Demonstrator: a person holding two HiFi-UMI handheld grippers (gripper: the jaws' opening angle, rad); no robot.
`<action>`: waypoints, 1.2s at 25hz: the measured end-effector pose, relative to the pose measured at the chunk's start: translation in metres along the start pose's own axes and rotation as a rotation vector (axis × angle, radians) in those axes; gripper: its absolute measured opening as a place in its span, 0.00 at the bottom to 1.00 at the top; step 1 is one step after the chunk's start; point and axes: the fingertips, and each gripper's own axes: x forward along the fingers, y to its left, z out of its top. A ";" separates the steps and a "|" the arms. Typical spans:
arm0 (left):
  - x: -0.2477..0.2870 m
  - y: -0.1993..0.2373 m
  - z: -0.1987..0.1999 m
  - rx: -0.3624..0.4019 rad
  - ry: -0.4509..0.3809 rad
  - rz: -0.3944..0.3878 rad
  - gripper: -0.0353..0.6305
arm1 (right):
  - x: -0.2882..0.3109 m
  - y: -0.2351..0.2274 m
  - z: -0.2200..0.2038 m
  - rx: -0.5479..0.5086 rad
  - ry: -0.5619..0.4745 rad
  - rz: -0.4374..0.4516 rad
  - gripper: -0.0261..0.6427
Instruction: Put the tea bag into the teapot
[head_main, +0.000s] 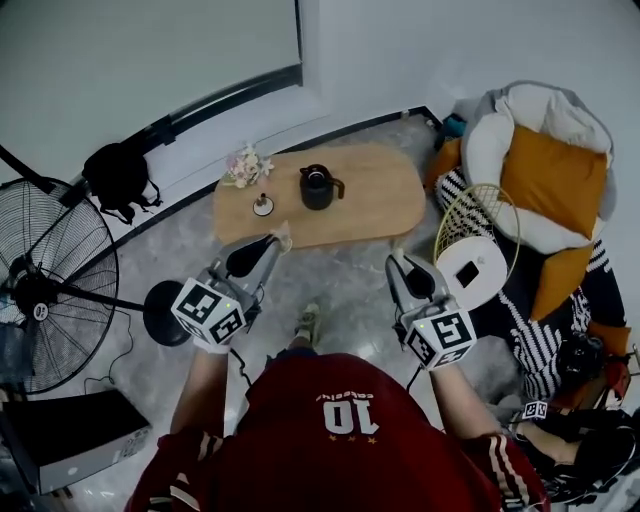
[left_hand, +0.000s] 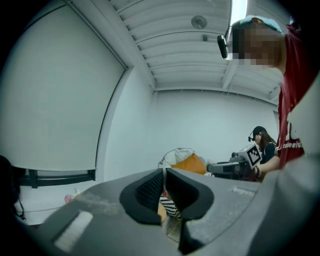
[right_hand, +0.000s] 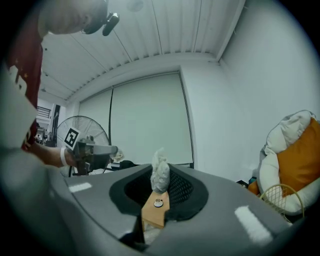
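The black teapot stands on the low wooden table, well ahead of both grippers. My right gripper is shut on a crumpled white tea bag that sticks up past its tips. Through the slit below the bag I see a strip of the table. My left gripper has its jaws together at the tips, and nothing shows between them. Both grippers hang in the air short of the table's near edge.
A small round white dish and a bunch of flowers sit on the table's left end. A standing fan is at the left. A chair with an orange cushion and a white stool stand at the right. Another person is beyond.
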 end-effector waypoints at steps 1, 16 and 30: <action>0.006 0.008 0.000 0.002 0.009 -0.005 0.09 | 0.009 -0.004 0.003 0.001 -0.001 -0.007 0.12; 0.093 0.111 0.007 0.078 0.061 -0.149 0.09 | 0.107 -0.055 0.018 -0.012 0.013 -0.139 0.12; 0.156 0.176 -0.046 0.158 0.172 -0.272 0.09 | 0.172 -0.062 -0.010 -0.022 0.087 -0.212 0.12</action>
